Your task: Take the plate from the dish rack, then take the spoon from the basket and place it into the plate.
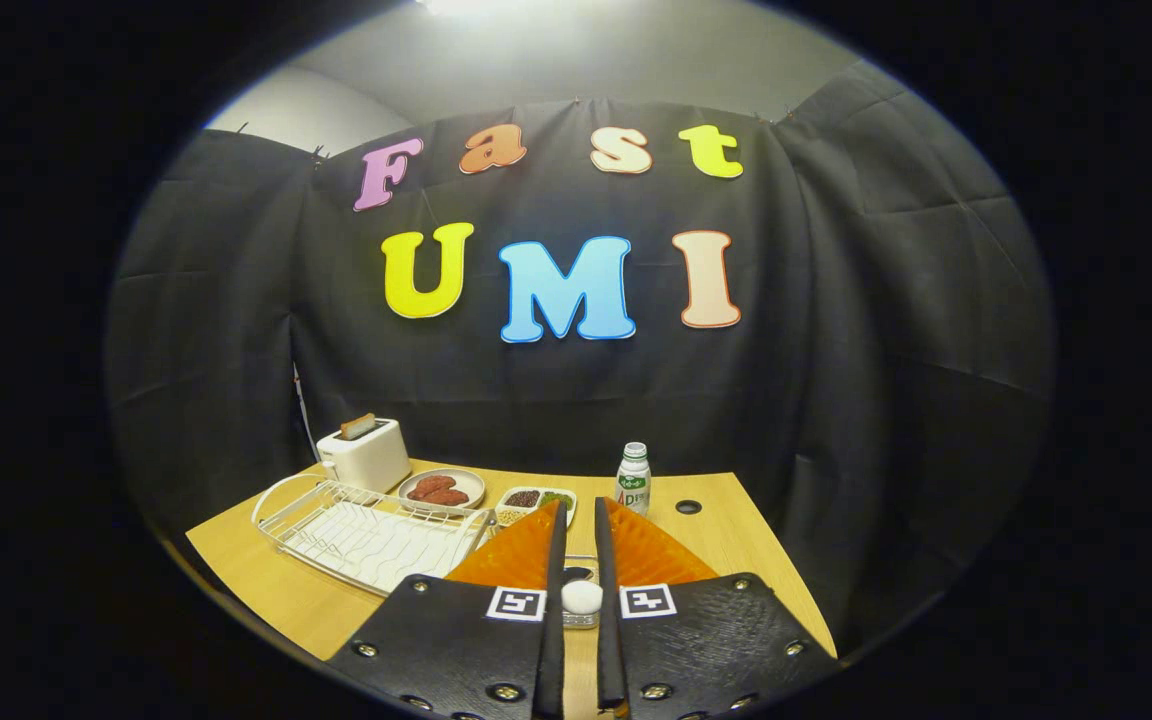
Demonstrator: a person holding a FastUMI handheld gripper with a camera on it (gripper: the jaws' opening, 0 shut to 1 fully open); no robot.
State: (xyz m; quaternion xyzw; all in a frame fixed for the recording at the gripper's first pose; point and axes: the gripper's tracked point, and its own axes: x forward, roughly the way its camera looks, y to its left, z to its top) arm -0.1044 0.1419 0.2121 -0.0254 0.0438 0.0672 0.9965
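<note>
My gripper [581, 530] is raised above the wooden table [726, 545], its two orange ribbed fingers [521, 555] nearly together. In the narrow gap between them sits a small white rounded piece with a shiny part just ahead of it. It looks like the spoon [581, 597], seen end on and pressed by both pads. The white wire dish rack [366, 535] lies on the table ahead and to the left of the fingers, with bare wires and no dish standing in it.
Beyond the rack stand a white toaster [366, 455] with a slice in it, a plate of sausages [441, 489] and a small divided dish of beans [534, 500]. A small white bottle [633, 478] stands just beyond the right finger. A round hole [688, 507] marks the tabletop.
</note>
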